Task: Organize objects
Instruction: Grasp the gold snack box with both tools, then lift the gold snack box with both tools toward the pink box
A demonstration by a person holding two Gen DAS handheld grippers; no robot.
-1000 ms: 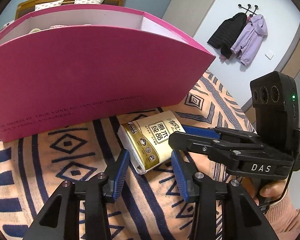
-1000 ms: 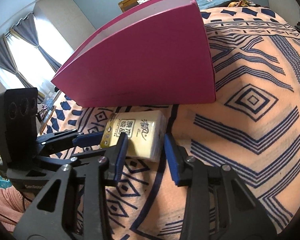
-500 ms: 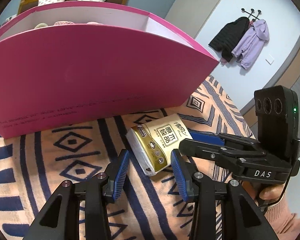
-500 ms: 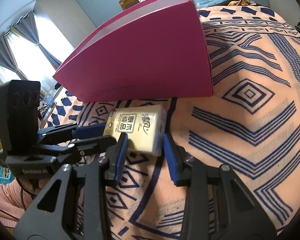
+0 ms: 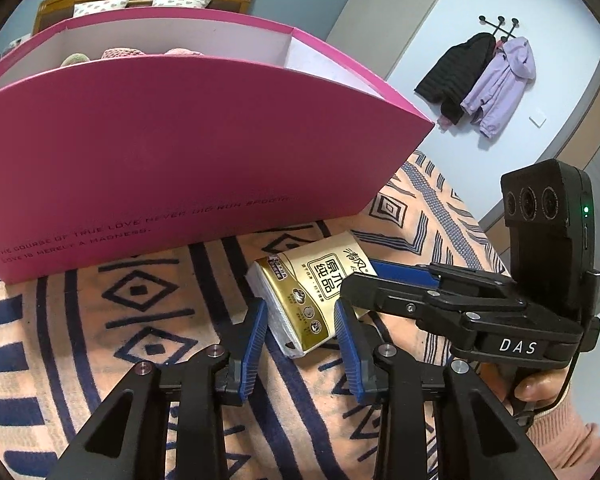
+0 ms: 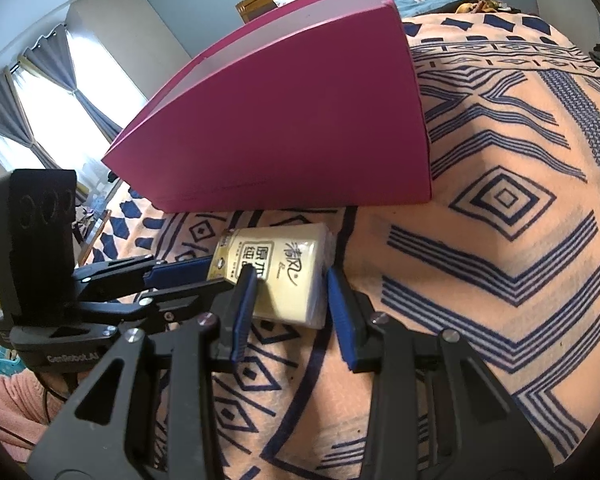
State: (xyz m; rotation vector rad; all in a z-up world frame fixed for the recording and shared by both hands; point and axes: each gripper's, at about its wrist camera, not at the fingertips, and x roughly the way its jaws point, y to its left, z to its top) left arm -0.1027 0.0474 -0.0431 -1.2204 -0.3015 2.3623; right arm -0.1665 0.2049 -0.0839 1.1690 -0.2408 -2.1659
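A gold tissue pack (image 5: 320,292) (image 6: 288,256) lies on the patterned blanket just in front of the pink box (image 5: 180,160) (image 6: 300,120). My left gripper (image 5: 300,306) (image 6: 218,278) reaches it from one side. Its jaws are closing and the blue pads press on the pack's near corner. My right gripper (image 6: 290,276) (image 5: 360,274) comes in from the other side. It is shut on the pack's end, one finger over the gold face and one behind it. The two grippers cross at the pack.
The pink box is open at the top, with knitted items (image 5: 120,54) showing inside. The orange and navy blanket (image 6: 500,240) covers the bed all around. A hand (image 5: 536,392) holds the right gripper's handle. Coats (image 5: 484,80) hang on the far wall.
My left gripper's pads have drawn closer together onto the pack. The left view now shows more of the box's open top. The right gripper's pads have stayed as they were.
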